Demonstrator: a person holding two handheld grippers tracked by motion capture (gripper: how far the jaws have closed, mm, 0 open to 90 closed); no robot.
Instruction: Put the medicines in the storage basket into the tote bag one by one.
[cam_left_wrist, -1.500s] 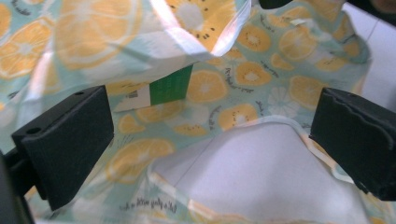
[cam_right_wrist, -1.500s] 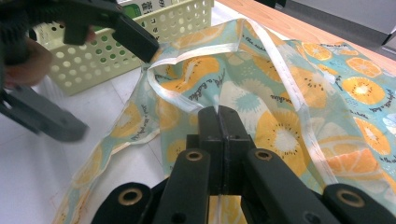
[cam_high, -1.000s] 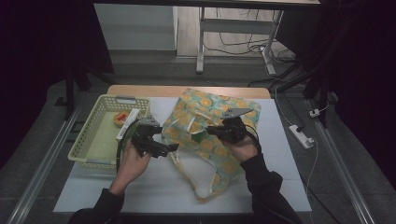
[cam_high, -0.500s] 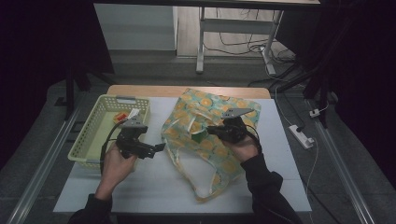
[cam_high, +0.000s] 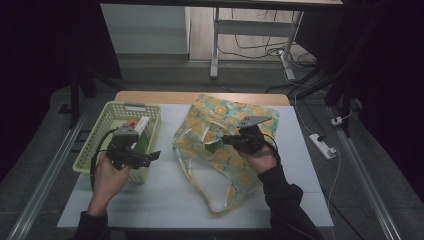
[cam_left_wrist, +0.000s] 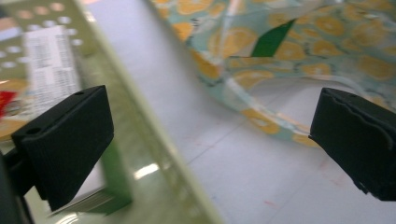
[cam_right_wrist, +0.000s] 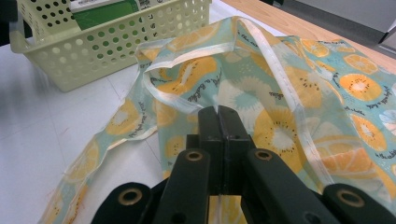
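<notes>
While clamped on the bag's (cam_high: 220, 155) rim, right gripper (cam_high: 226, 140) sits over the bag's middle, jaws pressed flat together with cloth pinched between. Seen along those jaws in the right gripper view: fabric (cam_right_wrist: 261, 93) bunched at the tips, a pale handle strap (cam_right_wrist: 173, 100) looping to the left, basket (cam_right_wrist: 93, 51) beyond it at upper left.

Left gripper (cam_high: 154, 156) hovering at the basket's (cam_high: 90, 150) near right corner, jaws wide apart, nothing between. Points toward the bag, well short of it. In the left gripper view: bare white table (cam_left_wrist: 187, 116) between the two pads (cam_left_wrist: 70, 140), basket wall (cam_left_wrist: 140, 121) crossing on the left, bag edge (cam_left_wrist: 261, 116) at upper right.

Bag: teal with orange-slice print, lying flat on the white table (cam_high: 165, 200), mouth toward the basket, tail end trailing toward the near edge. Something green (cam_high: 212, 146) visible at the mouth, just beside the right gripper's tips.

Basket: pale green, perforated, left of the bag, not touching. Holds a green-and-white box (cam_high: 141, 134) and something red (cam_high: 132, 123), too small to identify.

Far side: wooden table edge (cam_high: 200, 96), then a power strip (cam_high: 323, 145) on the floor to the right.
</notes>
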